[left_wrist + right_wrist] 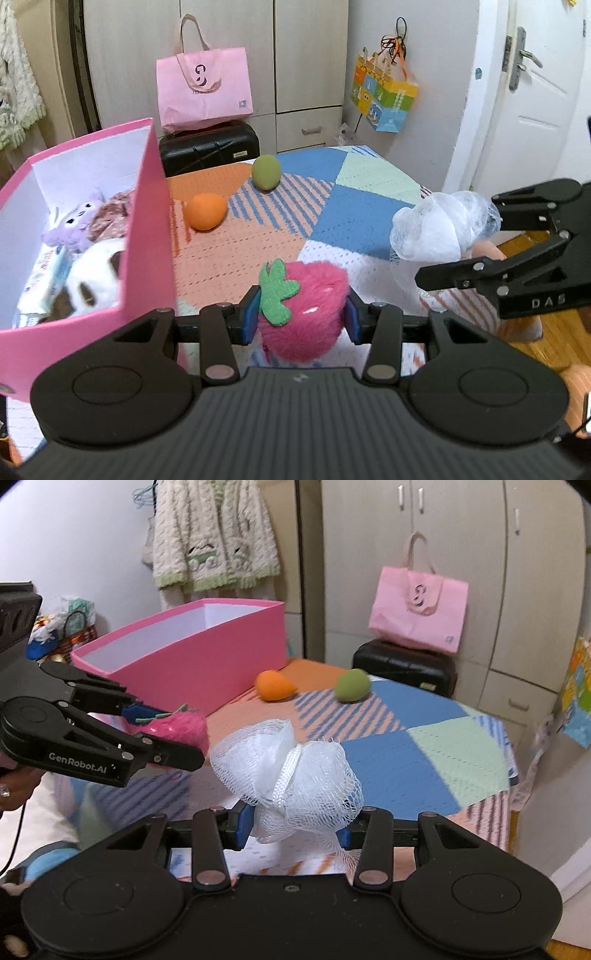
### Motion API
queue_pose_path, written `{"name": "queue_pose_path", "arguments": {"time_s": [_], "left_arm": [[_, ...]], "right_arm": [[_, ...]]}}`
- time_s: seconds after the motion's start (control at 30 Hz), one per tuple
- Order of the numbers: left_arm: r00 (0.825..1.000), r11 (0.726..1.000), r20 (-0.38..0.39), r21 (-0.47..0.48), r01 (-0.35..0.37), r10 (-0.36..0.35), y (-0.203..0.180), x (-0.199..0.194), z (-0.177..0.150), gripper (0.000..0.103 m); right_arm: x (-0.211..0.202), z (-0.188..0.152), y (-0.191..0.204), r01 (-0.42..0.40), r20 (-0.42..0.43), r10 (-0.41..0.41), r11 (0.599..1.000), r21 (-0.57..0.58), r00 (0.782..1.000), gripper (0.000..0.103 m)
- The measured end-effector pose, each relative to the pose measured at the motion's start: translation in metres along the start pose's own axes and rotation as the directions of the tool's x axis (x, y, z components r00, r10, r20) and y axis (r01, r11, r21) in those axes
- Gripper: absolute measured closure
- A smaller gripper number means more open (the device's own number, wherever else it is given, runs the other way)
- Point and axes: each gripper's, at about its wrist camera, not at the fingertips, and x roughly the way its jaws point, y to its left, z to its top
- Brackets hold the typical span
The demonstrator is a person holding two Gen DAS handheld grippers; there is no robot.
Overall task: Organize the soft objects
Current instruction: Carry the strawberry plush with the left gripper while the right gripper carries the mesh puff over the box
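Note:
My left gripper (301,319) is shut on a fuzzy pink strawberry toy (310,317) with a green felt leaf, held above the patchwork table just right of the pink box (147,236). The box holds a purple plush (75,223) and other soft toys. My right gripper (295,825) is shut on a white mesh bath pouf (291,775), held over the table's near edge. In the left wrist view the pouf (436,229) and right gripper (454,251) sit to the right. An orange soft egg (205,211) and a green one (266,171) lie on the table.
A patchwork cloth (354,206) covers the table. Behind it stand a black suitcase (210,147) with a pink tote bag (204,88) on top, and wardrobe doors. A colourful bag (384,98) hangs on the wall; a white door (532,96) is at right.

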Motion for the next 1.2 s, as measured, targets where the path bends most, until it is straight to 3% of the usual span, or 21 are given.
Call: {"name": "queue_pose_path", "arguments": {"time_s": [0.13, 0.3, 0.5, 0.67, 0.77, 0.93, 1.07, 1.2], "left_arm": [[0.998, 0.999, -0.047, -0.015, 0.035, -0.036, 0.011, -0.021, -0.006, 0.059], [0.991, 0.996, -0.105, -0.027, 0.086, -0.088, 0.034, -0.053, -0.012, 0.059], [0.998, 0.999, -0.041, -0.005, 0.05, -0.05, 0.053, -0.092, -0.008, 0.059], [0.999, 0.999, 0.043, -0.045, 0.008, -0.006, 0.081, -0.111, 0.001, 0.059], [0.997, 0.997, 0.069, -0.08, -0.02, 0.026, 0.099, -0.113, 0.009, 0.059], [0.997, 0.99, 0.039, -0.13, -0.054, 0.059, 0.129, -0.101, 0.025, 0.059], [0.995, 0.98, 0.037, -0.181, -0.086, 0.094, 0.158, -0.088, 0.038, 0.059], [0.993, 0.966, 0.041, -0.241, -0.096, 0.109, 0.184, -0.066, 0.045, 0.058]], "right_arm": [[-0.004, 0.011, 0.013, -0.094, -0.027, 0.095, 0.995, 0.029, 0.995, 0.055], [-0.006, 0.029, 0.039, -0.103, -0.021, 0.103, 0.995, -0.01, 0.994, 0.055], [-0.006, 0.06, 0.067, -0.167, 0.035, 0.169, 0.984, -0.056, 0.985, 0.055], [0.001, 0.087, 0.09, -0.186, 0.093, 0.197, 0.976, -0.11, 0.976, 0.055], [0.012, 0.107, 0.097, -0.203, 0.112, 0.214, 0.974, -0.105, 0.97, 0.054], [0.033, 0.144, 0.108, -0.25, 0.12, 0.26, 0.964, -0.092, 0.958, 0.054], [0.061, 0.163, 0.114, -0.207, 0.102, 0.22, 0.97, -0.124, 0.97, 0.054], [0.102, 0.174, 0.124, -0.139, 0.052, 0.157, 0.958, -0.25, 0.986, 0.053]]}}
